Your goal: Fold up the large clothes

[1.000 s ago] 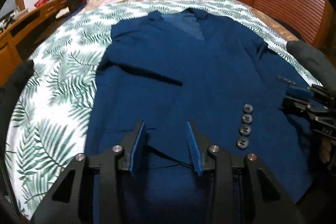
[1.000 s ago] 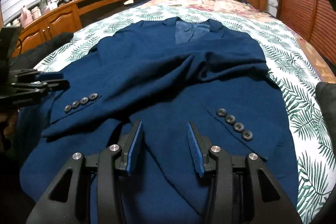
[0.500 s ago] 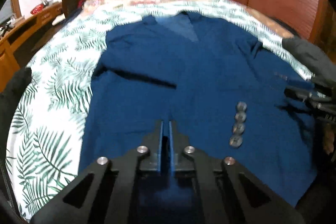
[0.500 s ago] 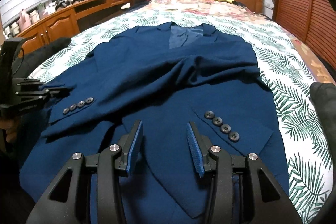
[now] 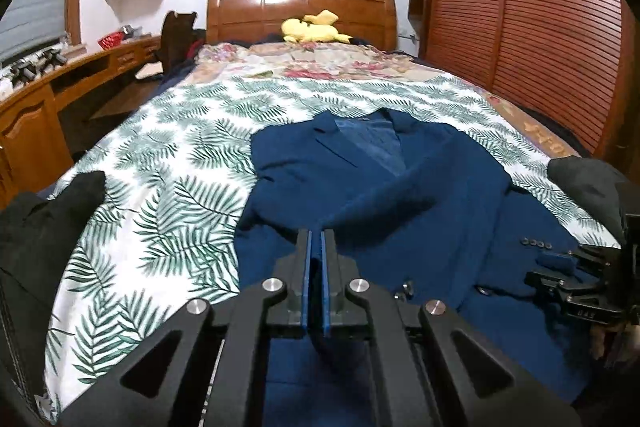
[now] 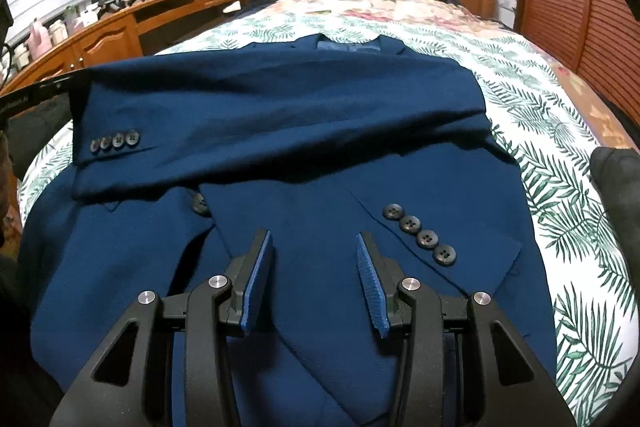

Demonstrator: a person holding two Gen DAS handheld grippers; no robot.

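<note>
Navy jacket (image 5: 400, 211) lies on leaf-print bedspread (image 5: 168, 195), collar toward headboard (image 5: 300, 7), bare sheet leftward; left gripper (image 5: 315, 255) pinches its sleeve | right view: jacket lengthwise along bed; right gripper (image 6: 314, 267) spread, empty above hem.

- Bed (image 5: 304, 7): wooden headboard, leaf-print sheet (image 5: 168, 163) over the near part, floral cover (image 5: 320, 61) toward the head.
- Navy jacket (image 6: 280, 107): spread on the leaf-print sheet, collar toward the headboard.
- Yellow plush toy (image 5: 312, 29): lying at the headboard.
</note>
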